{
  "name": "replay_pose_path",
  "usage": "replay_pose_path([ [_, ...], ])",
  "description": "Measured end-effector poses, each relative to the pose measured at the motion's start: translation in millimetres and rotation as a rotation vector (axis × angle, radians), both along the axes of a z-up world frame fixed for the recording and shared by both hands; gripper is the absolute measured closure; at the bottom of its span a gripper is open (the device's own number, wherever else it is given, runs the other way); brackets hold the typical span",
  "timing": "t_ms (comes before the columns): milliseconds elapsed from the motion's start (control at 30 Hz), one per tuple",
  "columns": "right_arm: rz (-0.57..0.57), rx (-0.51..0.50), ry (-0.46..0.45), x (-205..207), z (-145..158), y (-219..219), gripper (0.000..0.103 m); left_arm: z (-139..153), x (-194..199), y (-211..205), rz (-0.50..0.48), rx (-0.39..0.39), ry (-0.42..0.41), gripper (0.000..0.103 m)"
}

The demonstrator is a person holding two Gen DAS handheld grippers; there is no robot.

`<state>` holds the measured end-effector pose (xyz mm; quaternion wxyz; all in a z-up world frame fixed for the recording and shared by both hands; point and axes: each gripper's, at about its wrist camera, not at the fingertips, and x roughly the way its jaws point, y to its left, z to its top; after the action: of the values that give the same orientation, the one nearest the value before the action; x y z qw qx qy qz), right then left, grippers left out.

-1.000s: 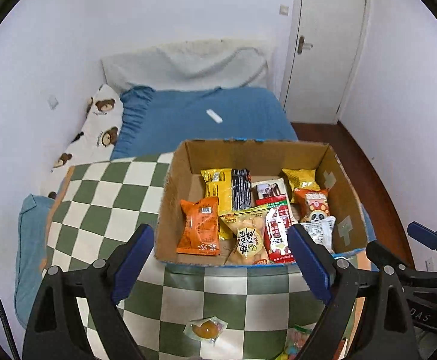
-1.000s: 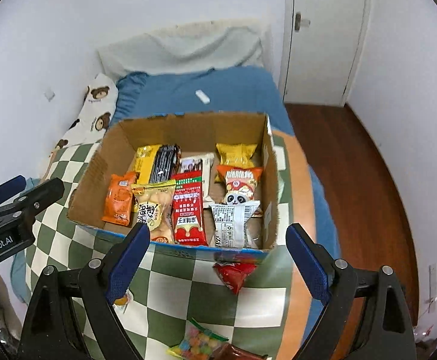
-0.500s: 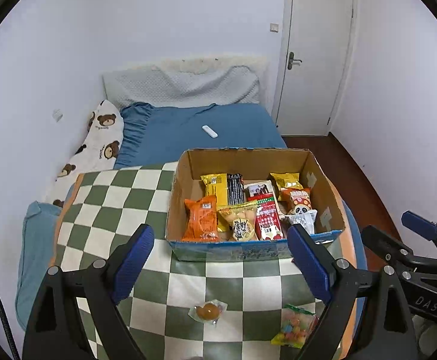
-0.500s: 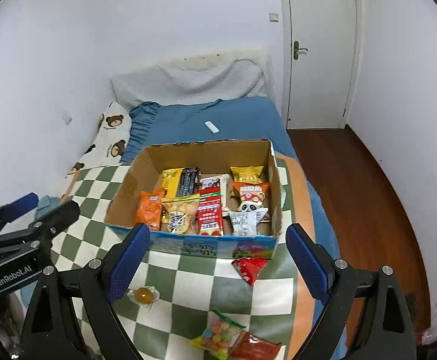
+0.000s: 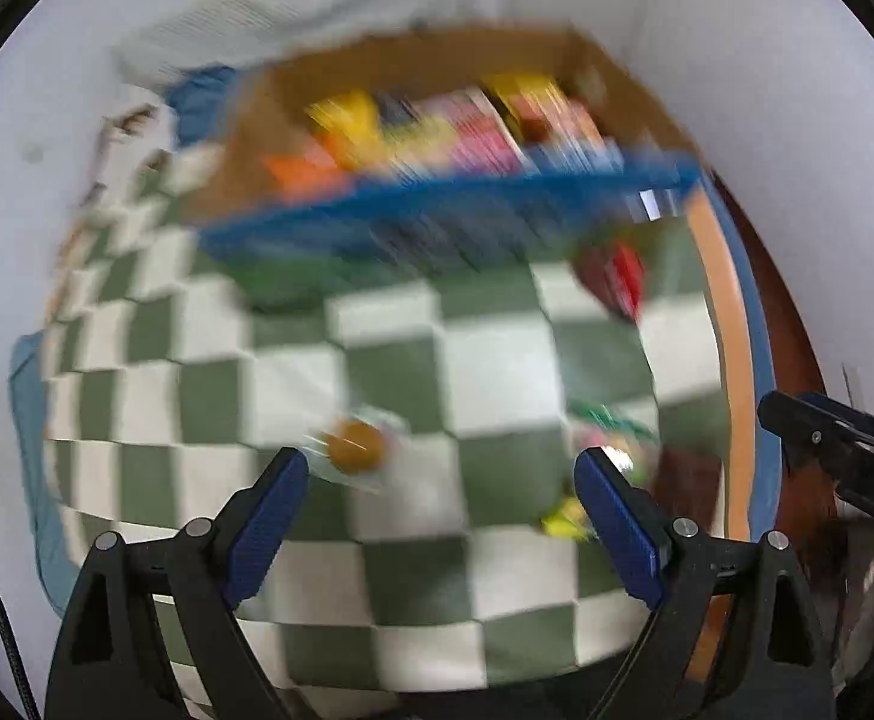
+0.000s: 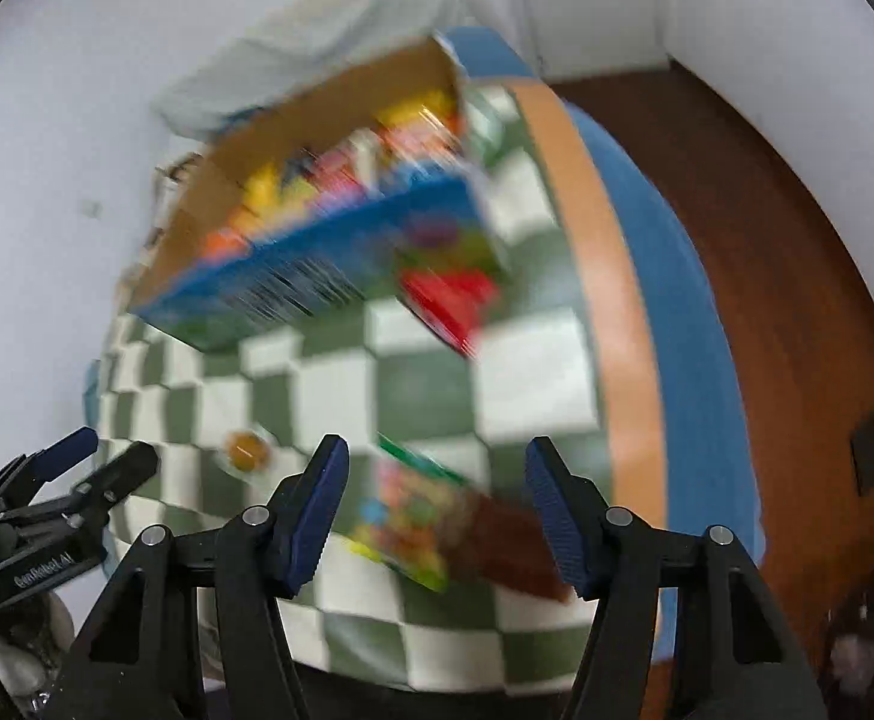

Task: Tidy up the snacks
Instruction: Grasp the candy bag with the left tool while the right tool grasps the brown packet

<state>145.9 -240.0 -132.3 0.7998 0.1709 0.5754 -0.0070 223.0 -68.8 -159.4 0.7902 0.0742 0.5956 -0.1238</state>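
Observation:
Both views are motion-blurred. A cardboard box [image 5: 437, 114] [image 6: 317, 180] full of snack packets sits at the far side of a green-and-white checked table [image 5: 485, 360] [image 6: 425, 378]. Loose on the cloth lie a clear-wrapped orange sweet [image 5: 356, 447] [image 6: 248, 450], a bag of coloured candies [image 5: 611, 438] [image 6: 407, 522], a brown packet [image 6: 509, 546] and a red packet [image 5: 617, 276] [image 6: 452, 303]. My left gripper [image 5: 440, 492] is open and empty above the near cloth, close to the orange sweet. My right gripper [image 6: 437, 492] is open and empty over the candy bag.
The table's right edge has an orange and blue border [image 6: 611, 300], with brown wood floor [image 6: 797, 330] beyond. A bed with a pale headboard cushion [image 5: 317, 6] lies behind the box. White walls close both sides.
Both grippers have dropped fast toward the near part of the table, so the loose snacks now sit between the fingers. The right gripper's fingers have narrowed somewhat. Nothing has been grasped.

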Motion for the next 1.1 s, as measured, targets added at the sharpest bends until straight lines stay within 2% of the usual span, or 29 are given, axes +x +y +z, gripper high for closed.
replay_pose_path([
  [133,-0.034,-0.024,0.069,-21,-34,-23,0.038,-54,5,-57,-0.113,-0.030,0.168,0.012],
  [233,-0.014,-0.066,0.114,-29,-53,-33,0.038,-95,7,-92,-0.183,-0.019,0.279,0.012],
  [300,0.026,-0.068,0.135,-31,-61,-33,0.037,-111,8,-102,-0.186,-0.012,0.313,0.017],
  [333,0.065,-0.075,0.137,-31,-64,-32,0.036,-115,8,-102,-0.183,-0.014,0.311,0.027],
  [367,0.101,-0.088,0.145,-31,-66,-30,0.030,-116,7,-101,-0.184,-0.007,0.303,0.037],
  [433,0.196,-0.115,0.162,-32,-73,-20,0.026,-113,5,-91,-0.182,-0.018,0.295,0.046],
  [600,0.508,-0.257,0.198,-31,-89,24,0.025,-115,5,-60,-0.121,0.006,0.292,0.047],
  [633,0.600,-0.308,0.210,-30,-96,38,0.025,-117,5,-54,-0.105,0.008,0.299,0.047],
  [733,0.778,-0.437,0.242,-27,-117,65,0.025,-126,2,-39,-0.053,0.003,0.315,0.047],
  [833,0.853,-0.480,0.282,-19,-137,75,0.025,-131,0,-31,-0.016,-0.005,0.326,0.047],
  [933,0.827,-0.424,0.318,-4,-148,71,0.027,-135,-2,-26,0.016,-0.014,0.328,0.047],
  [967,0.771,-0.379,0.321,4,-147,65,0.032,-135,-2,-25,0.024,-0.016,0.326,0.047],
  [1000,0.706,-0.343,0.327,11,-145,58,0.037,-135,-3,-25,0.034,-0.020,0.324,0.047],
  [1100,0.396,-0.184,0.369,34,-140,22,0.038,-135,-6,-30,0.054,-0.024,0.319,0.047],
])
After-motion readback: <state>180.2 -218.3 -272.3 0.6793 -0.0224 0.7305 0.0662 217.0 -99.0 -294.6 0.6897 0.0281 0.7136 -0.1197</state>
